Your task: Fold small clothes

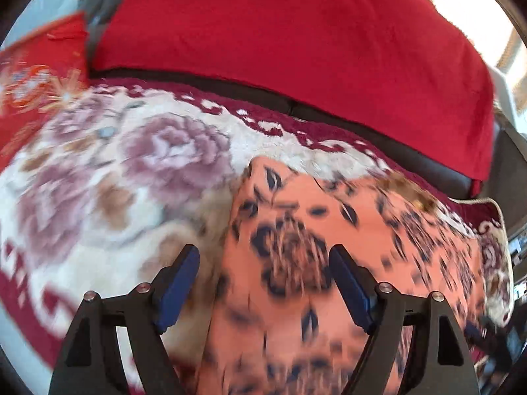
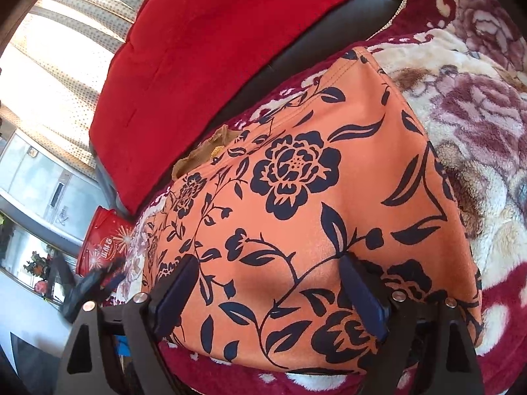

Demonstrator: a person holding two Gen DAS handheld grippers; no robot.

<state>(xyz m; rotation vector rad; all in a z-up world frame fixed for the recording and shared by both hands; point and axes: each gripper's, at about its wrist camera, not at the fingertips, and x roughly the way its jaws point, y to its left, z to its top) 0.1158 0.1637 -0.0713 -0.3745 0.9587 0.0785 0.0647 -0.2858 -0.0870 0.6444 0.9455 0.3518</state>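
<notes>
Plush floral blanket (image 1: 98,177) in cream, mauve and dark red covers the seat, and a red throw (image 1: 296,39) hangs over the dark backrest behind it. From the left wrist camera everything is smeared by blur: the orange garment (image 1: 296,247) with its dark flower print lies flat on the blanket to the right of centre, its pattern reduced to streaks, and its near end runs out of the bottom of the picture. The left gripper (image 1: 263,263) hangs above the garment's left edge with its jaws wide apart and nothing between the blue pads (image 1: 178,289); one finger is over the blanket, the other over the orange cloth, and I cannot tell whether either touches. A red patterned cushion or box (image 1: 33,79) at far left is too blurred to name. The right wrist camera is sharp: the garment (image 2: 313,197) lies folded into a rough rectangle on the blanket (image 2: 477,115), a brownish scrap at its far edge unclear. The right gripper (image 2: 270,273) has its jaws spread over the near part of the cloth, clamping nothing. At lower left a dark blurred shape, seemingly the other gripper (image 2: 89,283), partly hides a red tin (image 2: 102,240). Bright curtains (image 2: 59,49) wash out the corner.
</notes>
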